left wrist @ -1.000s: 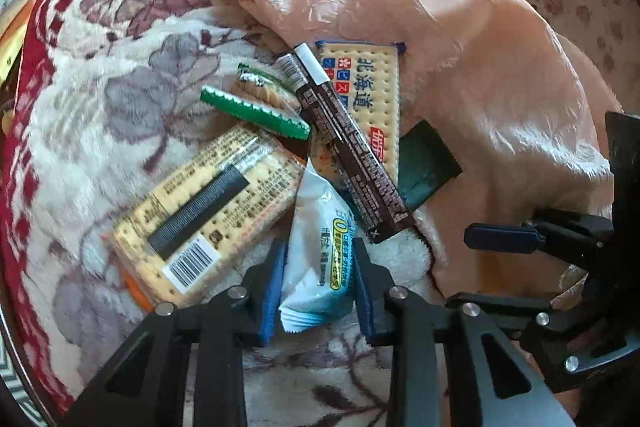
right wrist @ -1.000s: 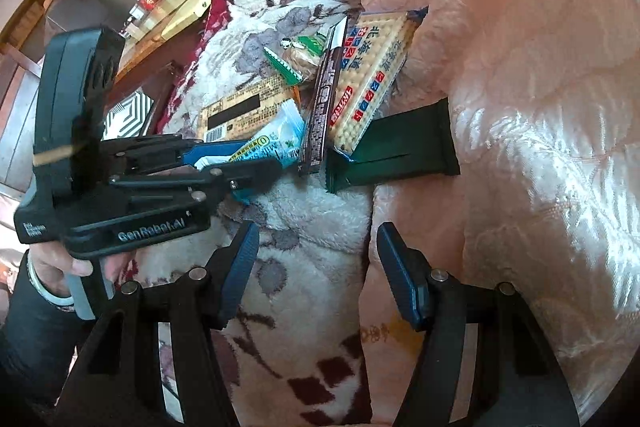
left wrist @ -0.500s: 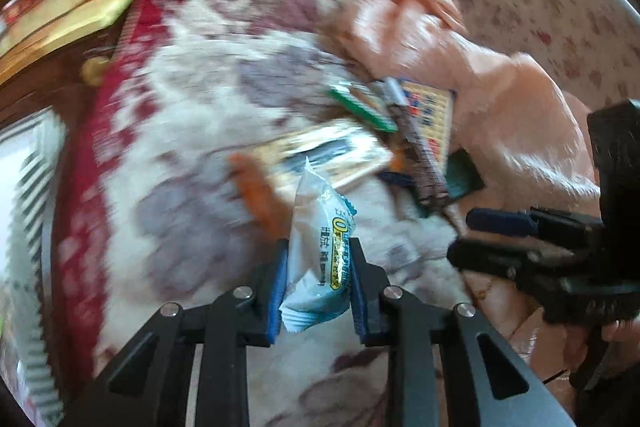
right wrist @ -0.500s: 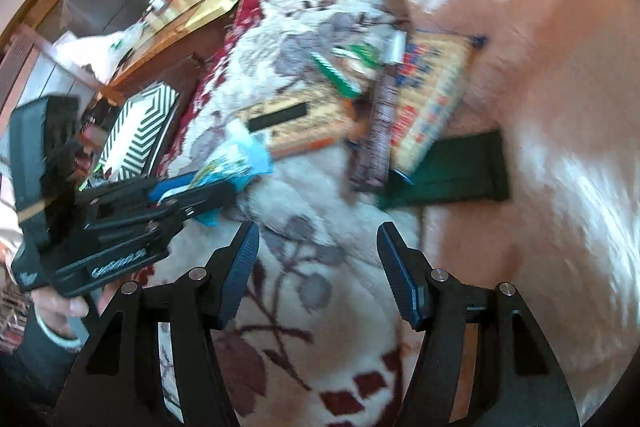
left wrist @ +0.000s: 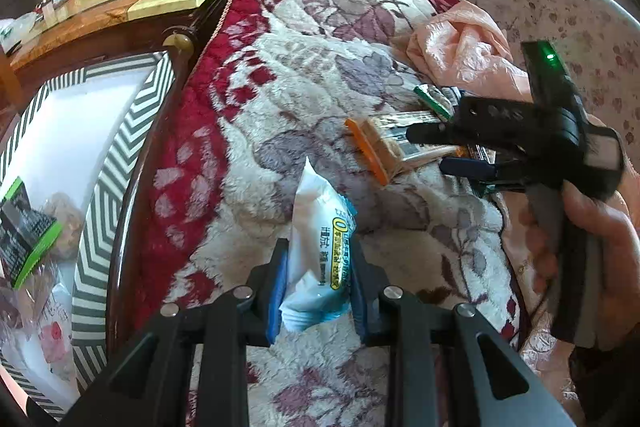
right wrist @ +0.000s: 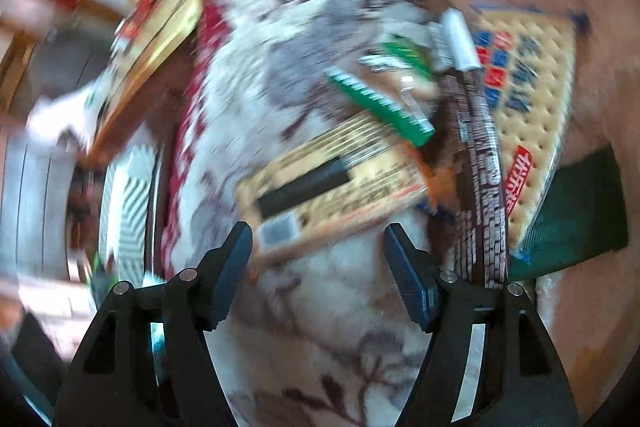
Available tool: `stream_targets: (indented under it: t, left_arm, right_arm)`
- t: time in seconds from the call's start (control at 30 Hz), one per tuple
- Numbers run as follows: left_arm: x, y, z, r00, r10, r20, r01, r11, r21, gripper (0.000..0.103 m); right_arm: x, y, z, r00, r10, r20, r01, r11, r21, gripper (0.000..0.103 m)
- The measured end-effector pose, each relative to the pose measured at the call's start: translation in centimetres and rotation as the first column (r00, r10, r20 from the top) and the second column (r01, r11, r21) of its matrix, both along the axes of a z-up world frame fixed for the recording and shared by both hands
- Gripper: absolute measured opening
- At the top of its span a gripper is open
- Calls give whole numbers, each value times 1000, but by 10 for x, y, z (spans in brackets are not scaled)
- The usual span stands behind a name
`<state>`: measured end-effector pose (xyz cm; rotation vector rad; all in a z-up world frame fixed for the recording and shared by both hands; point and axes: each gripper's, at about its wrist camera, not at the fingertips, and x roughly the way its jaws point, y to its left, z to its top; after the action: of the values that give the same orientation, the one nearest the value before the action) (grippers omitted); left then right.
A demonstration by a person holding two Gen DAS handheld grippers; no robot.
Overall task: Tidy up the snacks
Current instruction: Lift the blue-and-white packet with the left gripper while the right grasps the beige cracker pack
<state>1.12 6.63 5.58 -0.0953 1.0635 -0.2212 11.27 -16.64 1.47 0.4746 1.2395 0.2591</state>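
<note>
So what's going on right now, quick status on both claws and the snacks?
Left gripper shut on white-and-blue snack packet, above the blanket. Right gripper empty, jaws just opening over the cracker pack. Nothing blocking.

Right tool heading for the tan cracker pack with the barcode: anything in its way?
Nothing visible. The right tool, open and just widened, has only bare blanket between it and the tan cracker pack. The green-edged wrapper overlaps only the pack's far corner. The view is blurred.
</note>
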Motion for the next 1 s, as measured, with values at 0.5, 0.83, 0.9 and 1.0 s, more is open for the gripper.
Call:
stream_targets:
  t: [0.5,0.83,0.9,1.0]
  left_arm:
    - [-1,34,-5,997,75,13,-74,997,-37,30]
    - [-3,34,-3,996,84,6,-83,996,-44,30]
    - [-5,32,1,996,82,16,-82,996,-43,30]
    - [-7,30,5,996,89,22,-88,995,-37,30]
  right_arm:
    - [56,101,4,969,241,60,-204,908,-366,80]
    - [24,85,8,902,415,119,-341,854,-392,56]
    - [15,78,14,899,419,129,-348,862,-369,55]
    - [0,74,23,888,434,148,-356,856,-373,54]
